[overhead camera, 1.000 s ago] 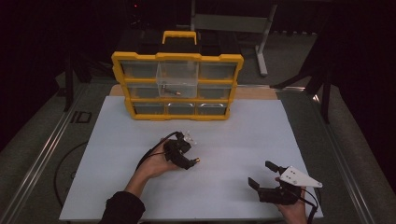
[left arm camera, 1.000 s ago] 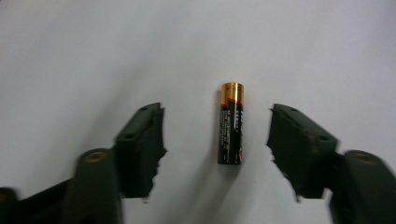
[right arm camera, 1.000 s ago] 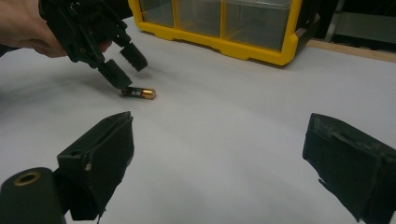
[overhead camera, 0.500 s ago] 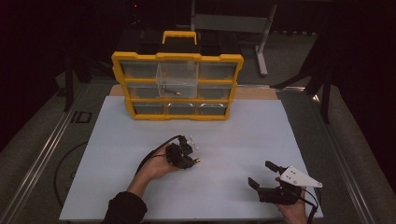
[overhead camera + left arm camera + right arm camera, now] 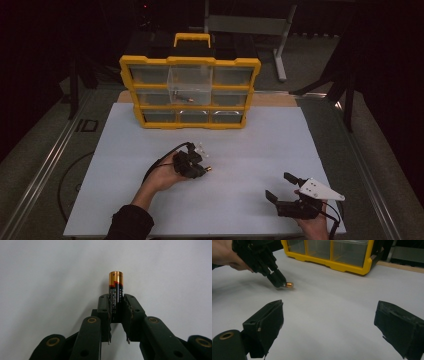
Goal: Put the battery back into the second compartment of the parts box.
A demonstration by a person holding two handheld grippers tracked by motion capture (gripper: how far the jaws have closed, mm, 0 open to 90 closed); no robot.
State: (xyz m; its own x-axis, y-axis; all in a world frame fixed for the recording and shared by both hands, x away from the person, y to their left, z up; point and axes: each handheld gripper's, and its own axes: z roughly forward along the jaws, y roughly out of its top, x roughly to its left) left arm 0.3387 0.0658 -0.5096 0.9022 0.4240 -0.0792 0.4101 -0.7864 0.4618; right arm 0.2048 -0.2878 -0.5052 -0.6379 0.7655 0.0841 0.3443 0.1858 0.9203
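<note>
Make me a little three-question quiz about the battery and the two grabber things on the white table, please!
1. True or false: the left gripper is shut on the battery.
2. Which end of the battery sticks out past the jaws?
A. the copper-coloured end with the plus sign
B. an all-black end
C. none, it is hidden completely
3. Fill in: the right gripper has its jaws ____ with nothing between them.

Key
1. true; the jaws have just closed on it.
2. A
3. open; it rests on the white table, far from the yellow organizer.
</note>
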